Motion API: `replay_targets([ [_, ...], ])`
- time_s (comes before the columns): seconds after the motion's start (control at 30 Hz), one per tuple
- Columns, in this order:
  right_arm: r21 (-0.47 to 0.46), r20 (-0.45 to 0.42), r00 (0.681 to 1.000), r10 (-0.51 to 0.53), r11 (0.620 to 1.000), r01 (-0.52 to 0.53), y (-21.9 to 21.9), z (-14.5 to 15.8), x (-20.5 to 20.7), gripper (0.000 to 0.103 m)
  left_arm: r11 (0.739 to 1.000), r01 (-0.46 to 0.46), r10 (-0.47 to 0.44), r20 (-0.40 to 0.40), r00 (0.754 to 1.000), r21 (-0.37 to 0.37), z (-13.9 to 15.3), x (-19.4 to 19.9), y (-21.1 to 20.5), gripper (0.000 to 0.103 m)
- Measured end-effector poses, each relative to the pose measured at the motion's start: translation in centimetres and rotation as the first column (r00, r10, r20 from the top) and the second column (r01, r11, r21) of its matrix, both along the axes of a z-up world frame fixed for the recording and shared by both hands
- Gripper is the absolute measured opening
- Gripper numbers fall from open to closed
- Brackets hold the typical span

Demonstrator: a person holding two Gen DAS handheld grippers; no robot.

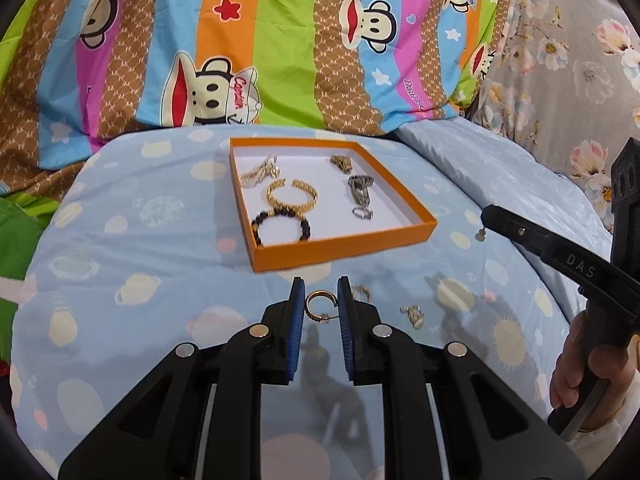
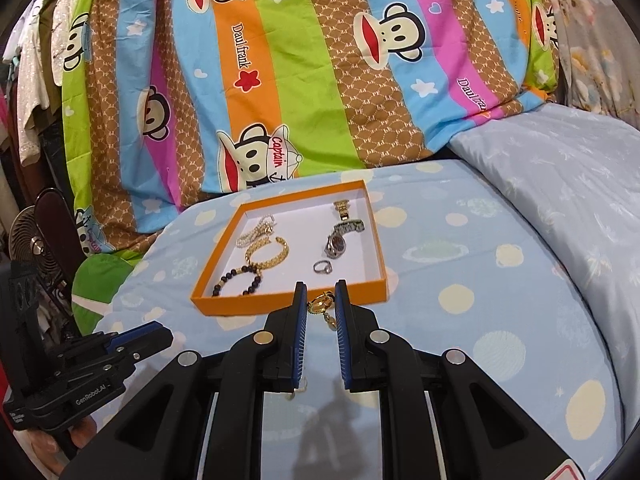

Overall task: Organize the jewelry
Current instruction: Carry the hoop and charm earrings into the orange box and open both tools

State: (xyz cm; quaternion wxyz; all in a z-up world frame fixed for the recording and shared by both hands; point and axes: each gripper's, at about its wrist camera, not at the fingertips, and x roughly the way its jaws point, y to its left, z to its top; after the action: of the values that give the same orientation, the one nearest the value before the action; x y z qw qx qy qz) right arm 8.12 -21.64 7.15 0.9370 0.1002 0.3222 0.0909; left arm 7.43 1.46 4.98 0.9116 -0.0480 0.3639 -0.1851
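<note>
An orange tray (image 1: pixel 344 250) (image 2: pixel 224 302) lies on the blue bedsheet, holding bracelets, watches and a ring (image 1: pixel 363 213). My left gripper (image 1: pixel 321 296) is shut on a gold hoop earring (image 1: pixel 317 306) just above the sheet, in front of the tray. My right gripper (image 2: pixel 321 300) is shut on a gold earring (image 2: pixel 320 303) with a dangling pendant, held near the tray's front edge; it shows in the left wrist view (image 1: pixel 486 216) with the pendant (image 1: pixel 479 235) hanging. Loose gold pieces (image 1: pixel 414 315) (image 1: pixel 362 291) lie on the sheet to the right of my left gripper.
A striped monkey-print quilt (image 1: pixel 280 40) (image 2: pixel 320 60) rises behind the tray. A pale blue pillow (image 2: pixel 560 184) lies to the right. A fan (image 2: pixel 34 244) and hanging clothes stand at the far left. A floral cloth (image 1: pixel 580 60) is at the back right.
</note>
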Motion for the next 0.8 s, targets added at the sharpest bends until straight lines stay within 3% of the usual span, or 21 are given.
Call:
replay_targets([
  [0.43,0.024,-0.013,1.000,0.028,0.999,-0.028,0.4,-0.4,6.6,0.013,1.000,-0.005,0.007,0.071,0.997,-0.024,2.7,6.6,-1.0,0.016],
  [0.8,0.026,-0.066,0.997,0.042,0.999,-0.040,1.0,-3.1,10.1,0.013,1.000,-0.013,0.014,0.032,0.999,-0.013,0.1,11.2,-2.9,0.016],
])
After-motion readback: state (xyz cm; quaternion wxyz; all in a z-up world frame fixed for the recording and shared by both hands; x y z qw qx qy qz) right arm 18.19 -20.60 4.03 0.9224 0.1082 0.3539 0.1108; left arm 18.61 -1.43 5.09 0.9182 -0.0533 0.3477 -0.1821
